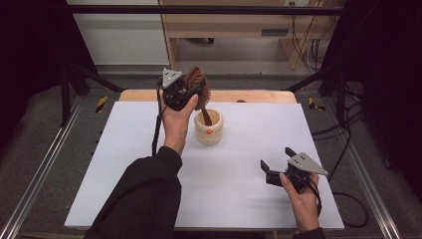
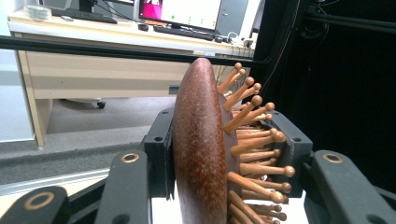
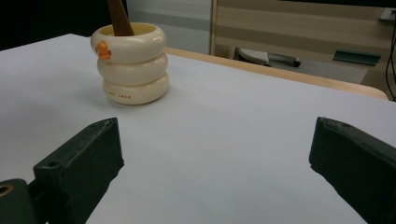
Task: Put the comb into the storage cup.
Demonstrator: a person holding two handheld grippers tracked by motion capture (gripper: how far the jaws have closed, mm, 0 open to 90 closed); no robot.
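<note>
A brown wooden hairbrush with peg bristles is held upright over a cream ringed cup with an orange duck mark, its handle down inside the cup. My left gripper is shut on the brush head; in the left gripper view the pads press the smooth back and the bristle side of the hairbrush. My right gripper rests low over the white mat at the front right, open and holding nothing. In the right gripper view the cup stands ahead at the left with the brush handle sticking out of it.
The white mat covers a wooden table whose back edge shows beyond it. Black frame bars and cables stand at both sides. A desk with a monitor lies beyond the table.
</note>
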